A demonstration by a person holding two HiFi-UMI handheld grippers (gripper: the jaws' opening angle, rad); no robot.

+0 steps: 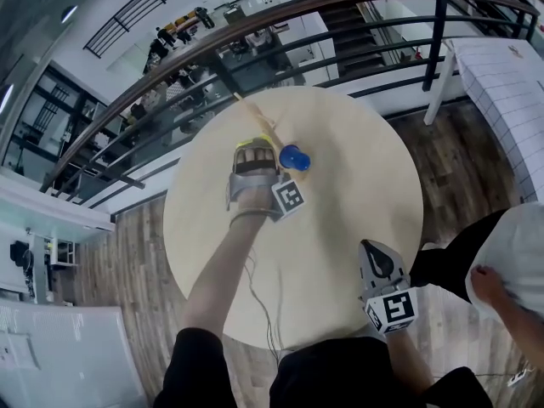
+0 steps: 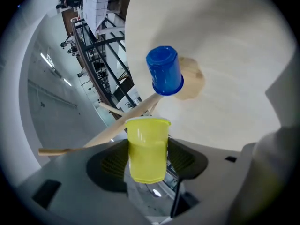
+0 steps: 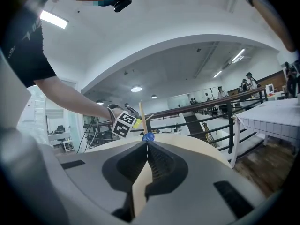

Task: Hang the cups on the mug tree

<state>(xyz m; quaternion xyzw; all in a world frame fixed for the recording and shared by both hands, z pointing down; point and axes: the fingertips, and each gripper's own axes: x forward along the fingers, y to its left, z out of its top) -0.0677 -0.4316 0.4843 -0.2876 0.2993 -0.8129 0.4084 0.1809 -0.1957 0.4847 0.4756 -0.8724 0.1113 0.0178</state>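
- The left gripper (image 1: 254, 158) has its jaws pinched on a yellow cup (image 2: 147, 149). They press on its sides below the rim, which leaves the mouth free. I cannot see the handle.
- The yellow cup is held in the air just beside the wooden mug tree (image 2: 108, 134), close to its pegs. That nearness suggests it is being lined up for a free peg.
- A blue cup (image 2: 164, 70) already hangs on the tree, bottom outward, over the round base. It takes up one peg, so the yellow cup likely needs another.
- The mug tree stands on the far part of the round worktop (image 1: 340, 194), so the left arm is stretched out to reach it.
- The right gripper (image 3: 146, 149) is at the worktop's near edge with its jaws pressed together on nothing, well clear of the hanging.
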